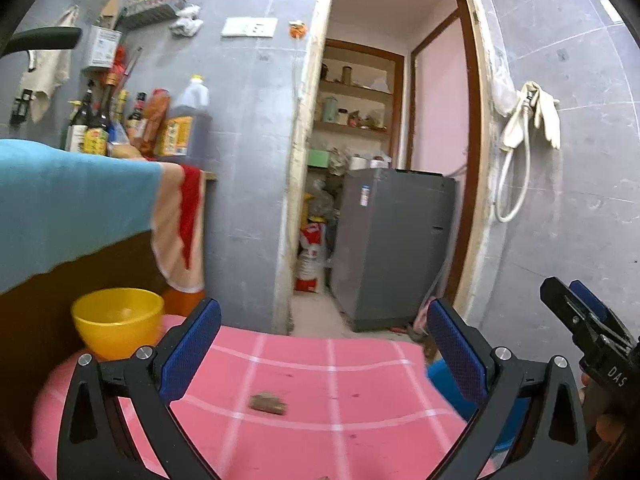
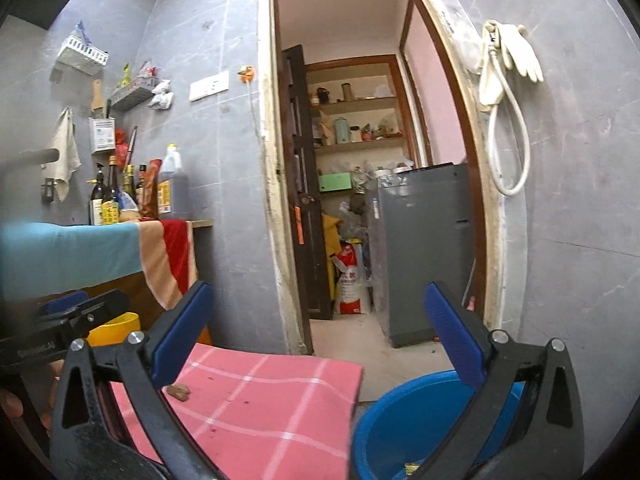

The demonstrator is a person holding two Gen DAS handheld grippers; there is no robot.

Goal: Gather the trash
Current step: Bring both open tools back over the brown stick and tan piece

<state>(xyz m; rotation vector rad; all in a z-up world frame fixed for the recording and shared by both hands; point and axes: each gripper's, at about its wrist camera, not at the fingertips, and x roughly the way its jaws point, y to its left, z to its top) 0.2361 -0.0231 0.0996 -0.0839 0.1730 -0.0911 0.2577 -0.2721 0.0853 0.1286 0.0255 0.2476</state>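
Both claws spread wide w/ nothing between: left gripper (image 1: 324, 354) & right gripper (image 2: 318, 338) sit high over pink mat (image 1: 340, 396), so brown scrap (image 1: 268, 403) near its middle may get nudged away from blue bucket (image 2: 404, 420) on approach

Brown scrap (image 1: 267, 403) on pink checked cloth (image 1: 320, 380) between wide-apart jaws of left gripper (image 1: 326, 344), yellow bowl (image 1: 118, 322) beside.
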